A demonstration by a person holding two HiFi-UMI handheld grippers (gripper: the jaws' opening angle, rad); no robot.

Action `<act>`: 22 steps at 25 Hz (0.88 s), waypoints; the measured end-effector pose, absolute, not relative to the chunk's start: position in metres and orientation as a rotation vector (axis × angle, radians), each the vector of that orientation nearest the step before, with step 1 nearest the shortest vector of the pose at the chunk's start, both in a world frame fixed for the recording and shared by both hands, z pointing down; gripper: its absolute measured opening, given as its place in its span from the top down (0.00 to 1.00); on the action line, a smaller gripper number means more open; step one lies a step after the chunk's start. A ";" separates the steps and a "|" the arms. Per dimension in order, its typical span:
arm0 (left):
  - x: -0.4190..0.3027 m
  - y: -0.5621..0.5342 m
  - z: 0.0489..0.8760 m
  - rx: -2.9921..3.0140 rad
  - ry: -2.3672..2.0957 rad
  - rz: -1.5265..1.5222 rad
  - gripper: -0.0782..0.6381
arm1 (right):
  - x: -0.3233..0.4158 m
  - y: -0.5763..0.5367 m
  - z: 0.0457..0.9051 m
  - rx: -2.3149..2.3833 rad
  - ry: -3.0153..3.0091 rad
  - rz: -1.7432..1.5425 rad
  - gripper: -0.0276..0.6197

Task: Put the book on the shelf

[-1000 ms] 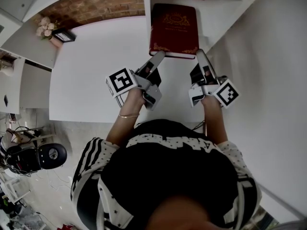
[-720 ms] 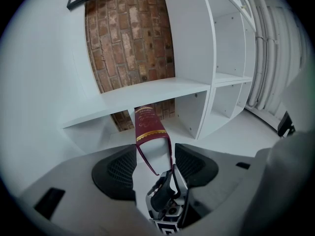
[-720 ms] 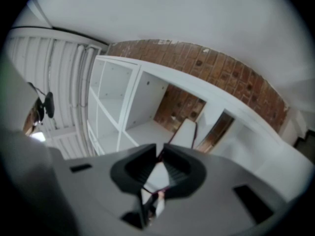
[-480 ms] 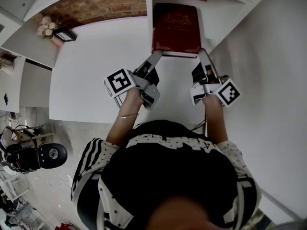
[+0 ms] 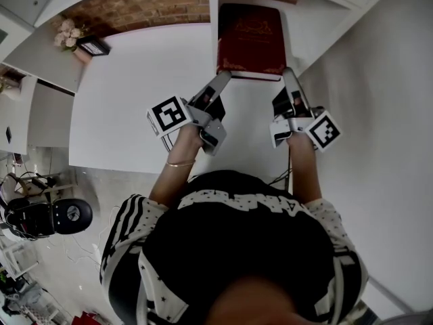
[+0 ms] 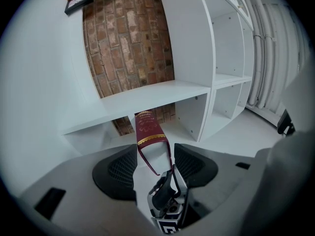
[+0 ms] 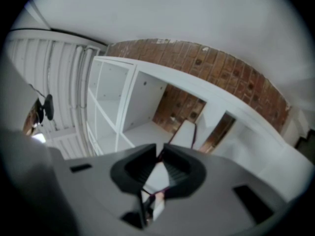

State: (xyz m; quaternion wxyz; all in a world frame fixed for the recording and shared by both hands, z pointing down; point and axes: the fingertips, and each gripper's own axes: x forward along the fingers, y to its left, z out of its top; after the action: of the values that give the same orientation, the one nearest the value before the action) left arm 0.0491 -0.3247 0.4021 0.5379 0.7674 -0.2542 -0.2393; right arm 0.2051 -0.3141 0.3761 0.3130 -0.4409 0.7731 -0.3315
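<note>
- The dark red, gold-tooled book (image 5: 249,39) is seen lying cover-up in the shelf compartment (image 5: 296,19), just right of the white divider (image 5: 212,19). Its near end is at the two grippers. Whether it rests on the compartment floor or is carried just above it cannot be told.
- The left gripper (image 5: 225,76) has its jaws well apart, with the book's spine-side near corner framed between the tips. No press by the pads is made out, so it is read as a guide rather than a grip.
- The right gripper (image 5: 287,74) has its jaws nearly together, pinched on a thin part of the near right corner. Whether this is the cover alone or some pages as well cannot be told.
- The step in hand is judged to be sliding the book fully home.
- Method, as judged:
  - The push should be kept straight along the book's length, with the spine held parallel to the divider so that the corner is not caught on it.
  - The pinch should be kept until the book is borne by the shelf.
  - The right jaws should be opened only then, and both grippers drawn straight back.
- Orientation:
  - The long axis runs from the grippers toward the brick wall (image 5: 149,5) at the back.
  - The front cover faces up, the spine faces the divider, and the lower edge faces the person.
</note>
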 end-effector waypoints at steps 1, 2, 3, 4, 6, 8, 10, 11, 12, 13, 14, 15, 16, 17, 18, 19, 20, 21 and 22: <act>0.048 -0.325 0.402 1.831 -0.610 -0.570 0.54 | 0.205 -0.315 0.376 -1.160 2.039 -0.875 0.86; 0.048 -0.325 0.402 1.832 -0.612 -0.571 0.54 | 0.205 -0.315 0.376 -1.158 2.037 -0.876 0.86; 0.048 -0.326 0.402 1.832 -0.614 -0.573 0.54 | 0.206 -0.316 0.376 -1.158 2.036 -0.877 0.86; 0.048 -0.325 0.402 1.831 -0.615 -0.574 0.54 | 0.206 -0.316 0.377 -1.158 2.036 -0.877 0.86; 0.047 -0.325 0.402 1.830 -0.621 -0.575 0.54 | 0.207 -0.317 0.377 -1.158 2.036 -0.878 0.86; 0.046 -0.326 0.404 1.834 -0.630 -0.572 0.54 | 0.208 -0.319 0.378 -1.156 2.034 -0.877 0.86; 0.046 -0.326 0.404 1.836 -0.632 -0.575 0.54 | 0.209 -0.321 0.379 -1.149 2.035 -0.874 0.86; 0.046 -0.326 0.405 1.835 -0.633 -0.577 0.54 | 0.209 -0.322 0.379 -1.146 2.034 -0.874 0.86; 0.046 -0.326 0.405 1.836 -0.636 -0.577 0.54 | 0.209 -0.323 0.380 -1.145 2.035 -0.872 0.86; 0.045 -0.326 0.405 1.840 -0.640 -0.576 0.54 | 0.209 -0.323 0.380 -1.147 2.037 -0.871 0.86; 0.045 -0.326 0.404 1.844 -0.642 -0.577 0.54 | 0.210 -0.324 0.380 -1.150 2.038 -0.870 0.86; 0.045 -0.326 0.404 1.848 -0.642 -0.578 0.54 | 0.210 -0.325 0.380 -1.152 2.038 -0.871 0.86; 0.045 -0.326 0.403 1.853 -0.640 -0.580 0.54 | 0.210 -0.326 0.381 -1.153 2.036 -0.872 0.86; 0.044 -0.326 0.402 1.858 -0.640 -0.583 0.54 | 0.211 -0.326 0.381 -1.153 2.034 -0.875 0.86; 0.044 -0.326 0.402 1.860 -0.642 -0.584 0.54 | 0.211 -0.327 0.382 -1.152 2.032 -0.878 0.86; 0.044 -0.326 0.403 1.859 -0.646 -0.583 0.54 | 0.211 -0.328 0.382 -1.151 2.030 -0.880 0.86; 0.043 -0.326 0.403 1.858 -0.652 -0.580 0.54 | 0.211 -0.328 0.382 -1.151 2.030 -0.880 0.86; 0.043 -0.327 0.404 1.858 -0.658 -0.576 0.54 | 0.211 -0.329 0.381 -1.152 2.032 -0.878 0.86; 0.043 -0.327 0.404 1.860 -0.660 -0.574 0.54 | 0.212 -0.329 0.381 -1.153 2.035 -0.874 0.86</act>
State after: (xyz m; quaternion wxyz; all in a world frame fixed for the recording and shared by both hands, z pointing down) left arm 0.0428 -0.3267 0.4041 0.5168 0.7747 -0.2748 -0.2391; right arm 0.2115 -0.3294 0.3807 0.3168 -0.4380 0.7730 -0.3321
